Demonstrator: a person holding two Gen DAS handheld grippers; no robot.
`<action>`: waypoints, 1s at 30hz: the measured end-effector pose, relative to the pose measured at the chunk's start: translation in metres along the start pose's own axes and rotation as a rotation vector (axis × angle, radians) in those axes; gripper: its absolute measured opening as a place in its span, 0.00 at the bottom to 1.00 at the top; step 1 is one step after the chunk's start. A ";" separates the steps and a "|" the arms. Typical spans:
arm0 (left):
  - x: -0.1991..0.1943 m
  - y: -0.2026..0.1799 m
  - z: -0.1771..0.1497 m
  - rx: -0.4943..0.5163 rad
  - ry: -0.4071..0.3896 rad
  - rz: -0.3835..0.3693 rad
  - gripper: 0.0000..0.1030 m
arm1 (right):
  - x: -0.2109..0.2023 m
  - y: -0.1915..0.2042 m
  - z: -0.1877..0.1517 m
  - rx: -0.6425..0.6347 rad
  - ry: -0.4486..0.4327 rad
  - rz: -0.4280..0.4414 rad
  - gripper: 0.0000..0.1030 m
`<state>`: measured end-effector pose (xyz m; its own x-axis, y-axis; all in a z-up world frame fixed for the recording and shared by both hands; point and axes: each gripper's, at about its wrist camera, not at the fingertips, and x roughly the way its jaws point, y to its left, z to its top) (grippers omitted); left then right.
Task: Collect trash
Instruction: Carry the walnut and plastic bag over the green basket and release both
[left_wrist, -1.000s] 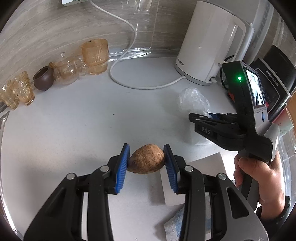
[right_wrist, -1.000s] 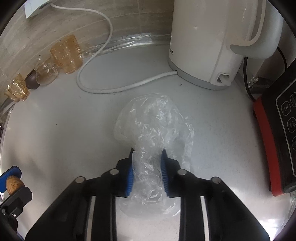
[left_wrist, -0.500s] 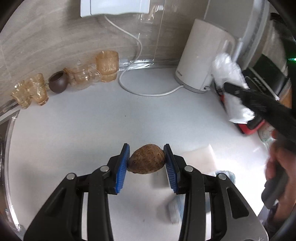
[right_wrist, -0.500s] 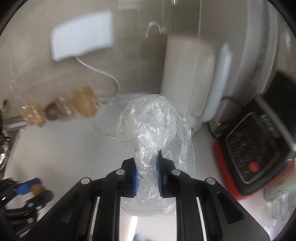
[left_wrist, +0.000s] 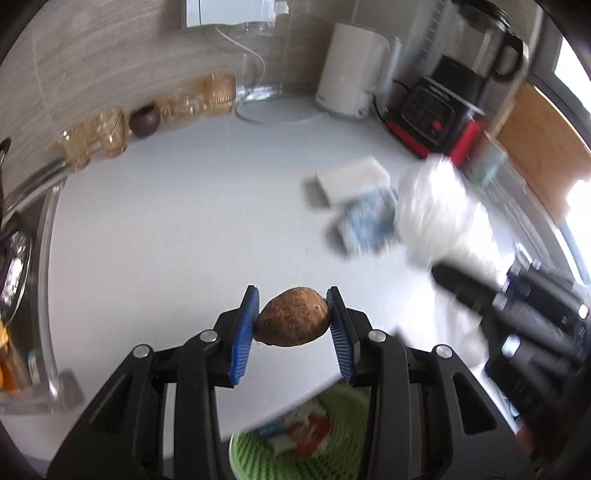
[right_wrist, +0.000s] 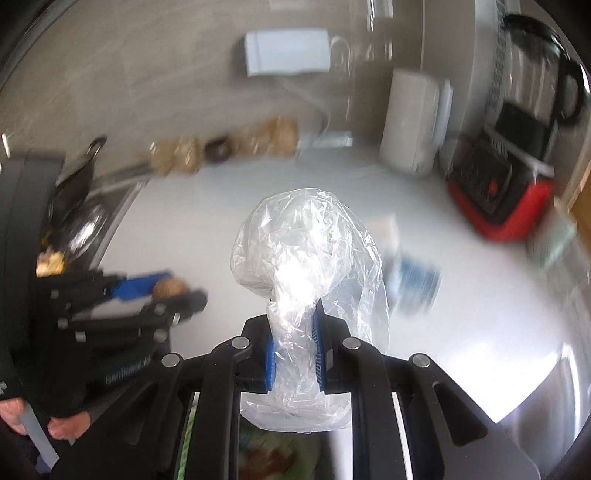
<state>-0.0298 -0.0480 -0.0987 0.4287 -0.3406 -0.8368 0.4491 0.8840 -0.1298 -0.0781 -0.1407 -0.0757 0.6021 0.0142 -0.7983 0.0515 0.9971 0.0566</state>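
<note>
My left gripper is shut on a brown rough-skinned lump, held above the counter's front edge. It also shows at the left of the right wrist view. My right gripper is shut on a crumpled clear plastic bag, held up in the air; the bag shows blurred at the right of the left wrist view. A green mesh bin holding scraps sits below the counter edge, under both grippers; its rim shows in the right wrist view.
On the white counter lie a white pad and a blue-and-white packet. A white kettle, a black-and-red appliance, amber glasses and a brown bowl stand along the wall. A sink edge is on the left.
Both grippers have pulled back and up from the counter with their loads. The plastic bag left the counter. The green bin has come into view below.
</note>
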 end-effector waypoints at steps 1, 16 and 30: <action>-0.005 0.001 -0.012 0.012 0.005 -0.001 0.36 | -0.004 0.011 -0.018 0.018 0.023 0.005 0.16; -0.008 -0.009 -0.130 0.159 0.108 -0.066 0.36 | -0.034 0.043 -0.139 0.159 0.136 -0.047 0.16; 0.001 -0.024 -0.155 0.162 0.141 -0.051 0.91 | -0.037 0.025 -0.166 0.207 0.177 -0.049 0.16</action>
<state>-0.1618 -0.0202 -0.1787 0.2936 -0.3260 -0.8986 0.5922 0.8000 -0.0968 -0.2315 -0.1042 -0.1447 0.4470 -0.0020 -0.8945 0.2500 0.9604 0.1227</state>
